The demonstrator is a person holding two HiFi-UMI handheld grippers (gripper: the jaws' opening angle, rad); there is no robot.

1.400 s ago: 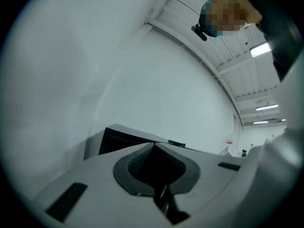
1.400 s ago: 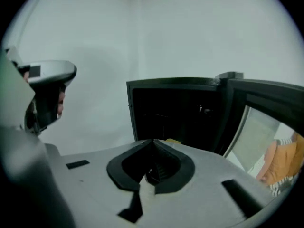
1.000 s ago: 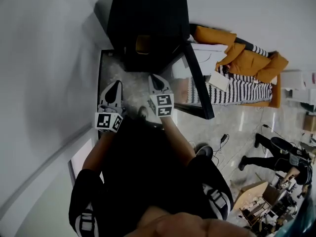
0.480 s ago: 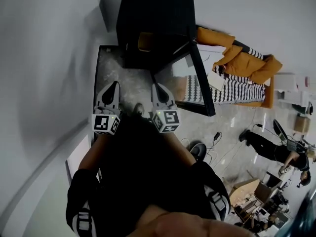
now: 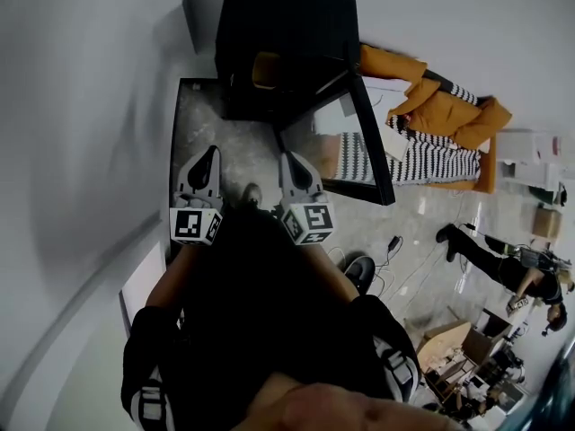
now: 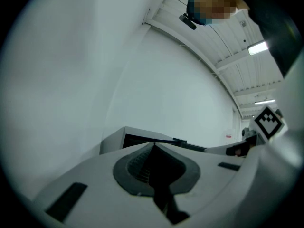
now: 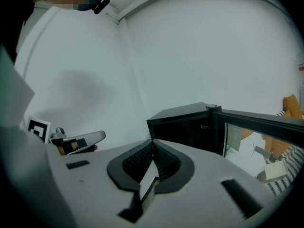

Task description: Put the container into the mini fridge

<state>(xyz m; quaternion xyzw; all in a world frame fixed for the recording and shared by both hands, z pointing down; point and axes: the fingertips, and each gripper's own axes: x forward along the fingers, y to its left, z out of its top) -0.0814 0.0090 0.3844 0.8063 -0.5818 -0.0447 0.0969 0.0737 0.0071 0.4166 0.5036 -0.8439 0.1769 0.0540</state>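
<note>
The black mini fridge point(image 5: 286, 43) stands on the floor against the wall, its glass door point(image 5: 364, 137) swung open to the right. A yellowish container point(image 5: 263, 68) sits inside near the opening. My left gripper point(image 5: 208, 155) and right gripper point(image 5: 289, 162) hover side by side in front of the fridge, apart from it. Both are shut with nothing between the jaws. In the left gripper view the shut jaws point(image 6: 153, 145) point at the fridge top point(image 6: 137, 137). In the right gripper view the shut jaws point(image 7: 152, 140) face the fridge point(image 7: 185, 125) and its door point(image 7: 259, 122).
An orange and striped sofa point(image 5: 440, 124) lies right of the fridge door. A white wall runs along the left. Cables point(image 5: 395, 245) trail on the floor. A person point(image 5: 490, 259) and cardboard boxes point(image 5: 458, 348) are at the far right.
Both grippers have drawn back a little from the fridge, the right one more. The container stays inside and the door stays open.
</note>
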